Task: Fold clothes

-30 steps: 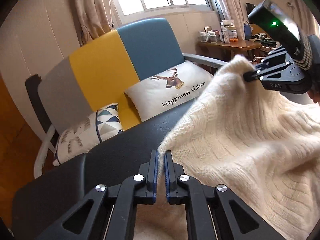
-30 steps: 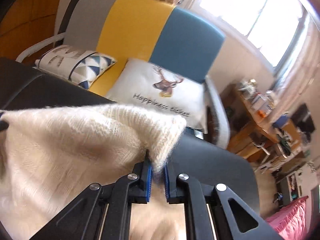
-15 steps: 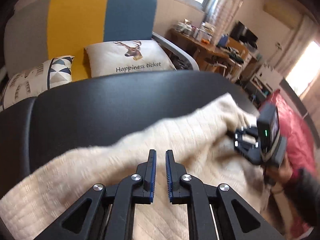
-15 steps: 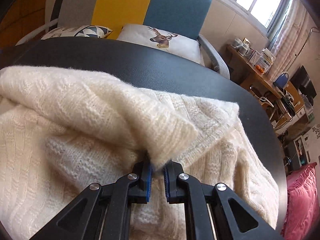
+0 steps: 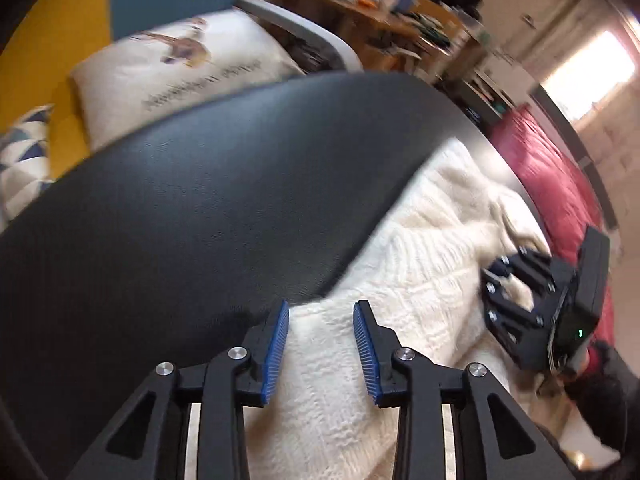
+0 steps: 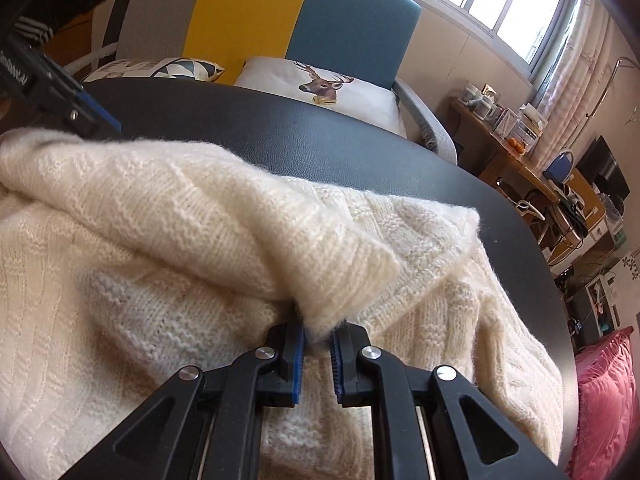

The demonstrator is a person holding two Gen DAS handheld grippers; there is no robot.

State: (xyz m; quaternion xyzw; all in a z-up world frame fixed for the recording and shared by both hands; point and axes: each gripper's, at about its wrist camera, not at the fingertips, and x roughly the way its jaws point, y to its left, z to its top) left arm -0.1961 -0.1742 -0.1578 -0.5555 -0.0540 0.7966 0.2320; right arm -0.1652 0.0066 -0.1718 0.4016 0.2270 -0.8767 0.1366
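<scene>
Right-wrist view: the black table (image 6: 304,140) fills most of the scene, and every place below is told from it. Beyond its far edge stands a grey, yellow and blue sofa (image 6: 352,12) with a deer cushion (image 6: 320,88). On its top lies the cream knitted sweater (image 6: 168,264), one layer folded back over itself. Over its near side, the right gripper (image 6: 317,354) has just been easing its jaws, a sweater corner between the narrowly parted pads. The left gripper (image 5: 321,348) has just been opening, fingers spread astride the sweater's edge.
</scene>
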